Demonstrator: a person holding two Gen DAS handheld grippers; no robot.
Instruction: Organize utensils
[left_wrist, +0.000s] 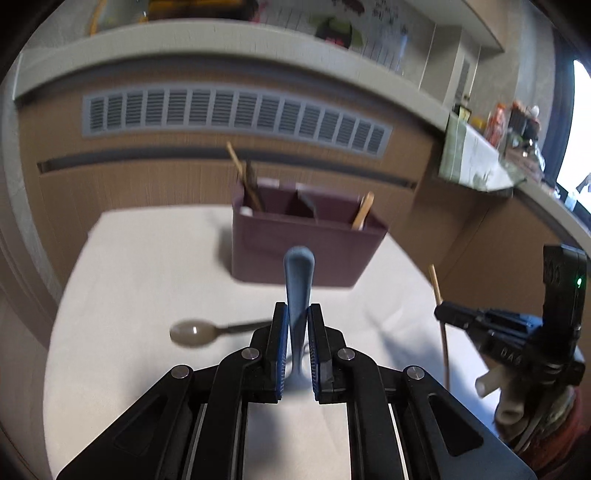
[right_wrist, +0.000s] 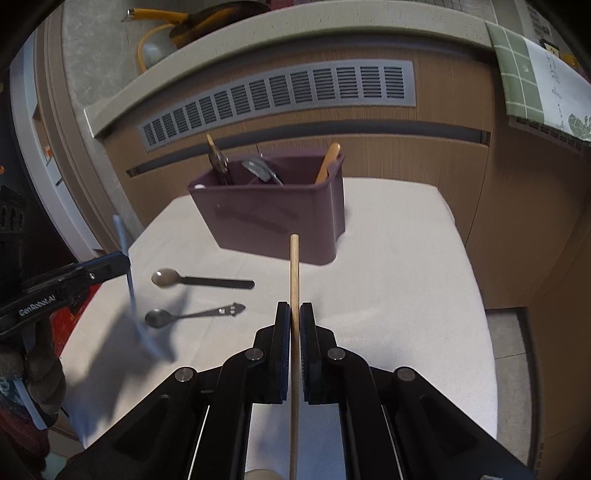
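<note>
My left gripper (left_wrist: 297, 314) is shut on a blue-handled utensil (left_wrist: 298, 280), handle end pointing up at the purple divided caddy (left_wrist: 303, 247); it also shows blurred in the right wrist view (right_wrist: 127, 273). My right gripper (right_wrist: 294, 314) is shut on a thin wooden stick (right_wrist: 294, 273), held above the white table in front of the caddy (right_wrist: 273, 221). The right gripper (left_wrist: 443, 314) shows in the left wrist view with the stick (left_wrist: 441, 317). The caddy holds wooden and metal utensils. Two spoons lie on the table: a black-handled one (right_wrist: 199, 280) and a metal one (right_wrist: 192, 315).
The white table (right_wrist: 406, 277) stands against a wooden cabinet with a grey vent grille (right_wrist: 280, 96). The table's right edge drops to the floor (right_wrist: 506, 332). A green checked cloth (right_wrist: 532, 74) hangs from the counter at the right.
</note>
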